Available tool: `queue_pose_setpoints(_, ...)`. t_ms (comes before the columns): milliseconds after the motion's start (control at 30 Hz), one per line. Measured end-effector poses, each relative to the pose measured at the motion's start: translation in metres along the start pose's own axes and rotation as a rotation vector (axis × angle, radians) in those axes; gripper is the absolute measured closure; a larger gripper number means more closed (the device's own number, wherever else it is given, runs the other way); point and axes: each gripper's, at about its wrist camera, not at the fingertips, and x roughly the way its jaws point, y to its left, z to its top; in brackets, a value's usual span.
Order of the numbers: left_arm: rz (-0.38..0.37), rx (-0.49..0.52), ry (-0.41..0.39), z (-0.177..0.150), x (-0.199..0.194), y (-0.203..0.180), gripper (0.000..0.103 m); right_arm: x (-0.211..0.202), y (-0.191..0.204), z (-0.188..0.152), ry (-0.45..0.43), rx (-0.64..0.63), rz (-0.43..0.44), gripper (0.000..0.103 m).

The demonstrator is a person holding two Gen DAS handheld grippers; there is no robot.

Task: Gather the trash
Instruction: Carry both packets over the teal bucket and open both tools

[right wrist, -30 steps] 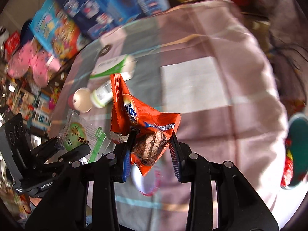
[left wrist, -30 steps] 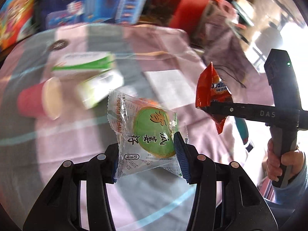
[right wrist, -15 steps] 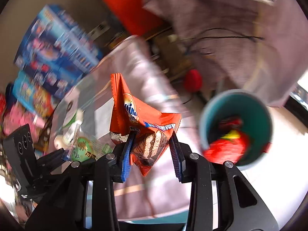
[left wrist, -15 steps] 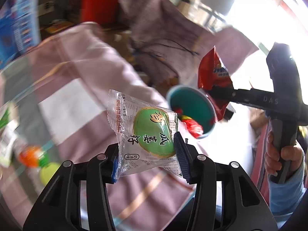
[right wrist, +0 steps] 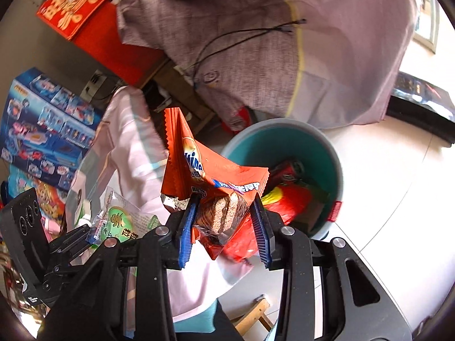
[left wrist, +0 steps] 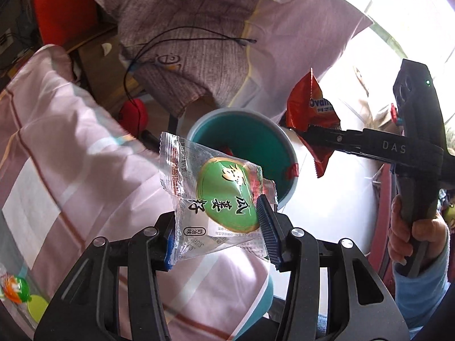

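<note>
My left gripper (left wrist: 217, 228) is shut on a clear snack wrapper with a green round label (left wrist: 219, 196), held up just in front of a teal trash bin (left wrist: 257, 139) on the white floor. My right gripper (right wrist: 224, 224) is shut on an orange snack wrapper (right wrist: 204, 173), close above and to the left of the bin (right wrist: 287, 147), which holds red and yellow trash (right wrist: 287, 199). In the left wrist view the right gripper (left wrist: 307, 130) with the orange wrapper (left wrist: 310, 108) hangs over the bin's right rim. The left gripper (right wrist: 93, 233) and its green-label wrapper (right wrist: 122, 223) appear at lower left in the right wrist view.
A table under a pink checked cloth (left wrist: 71, 147) lies left of the bin. A grey-purple draped cloth (left wrist: 193, 48) with a black cable hangs behind it. Toy boxes (right wrist: 42, 130) and a red box (right wrist: 79, 2) stand at the far left. A hand (left wrist: 409, 236) grips the right handle.
Both grippers swung with their wrappers from over the table, with its cup and cartons, to the teal bin, which now fills the middle of both views. Neither grip changed.
</note>
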Motion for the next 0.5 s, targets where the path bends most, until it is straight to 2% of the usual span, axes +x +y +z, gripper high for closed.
queue_pose_setpoints(200,-0.005,0.019,0.052,0.017,0.034,-0.011,0.054,0.010,-0.029,0.006,0.023,0.051,-0.018,0.067)
queue_pose_setpoints(433,-0.015,0.027,0.081,0.032,0.062,-0.017,0.053,0.017,-0.043,0.016,0.043,0.069,-0.046,0.067)
queue_pose_setpoints(500,-0.008,0.035,0.091,0.037,0.070,-0.019,0.049,0.019,-0.045,0.020,0.046,0.070,-0.054,0.067)
